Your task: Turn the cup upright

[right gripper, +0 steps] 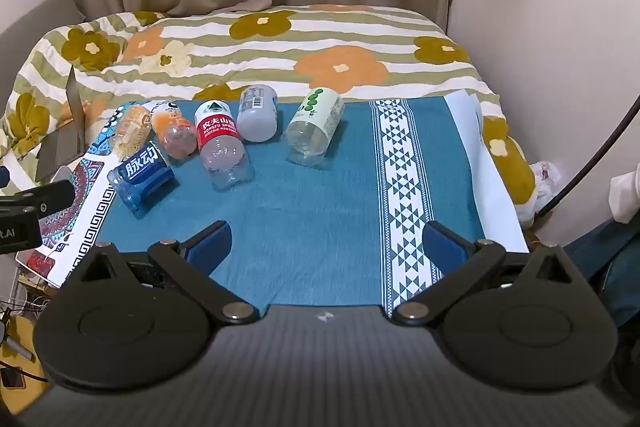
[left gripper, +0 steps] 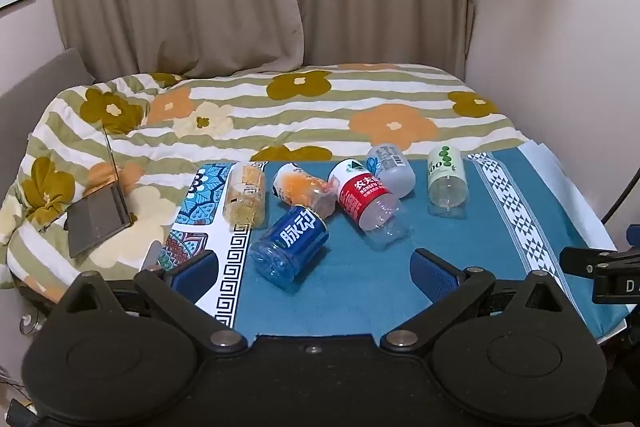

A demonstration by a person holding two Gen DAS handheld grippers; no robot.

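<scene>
Six cut-bottle cups lie on their sides on the blue tabletop (right gripper: 304, 227), upper left; the right hand-held gripper (right gripper: 326, 247) stands wide apart, holding nothing.

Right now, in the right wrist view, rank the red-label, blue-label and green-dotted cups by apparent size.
1. red-label cup
2. green-dotted cup, nearly alike, so unsure
3. blue-label cup, smallest-looking, though edge distortion makes this unsure
</scene>
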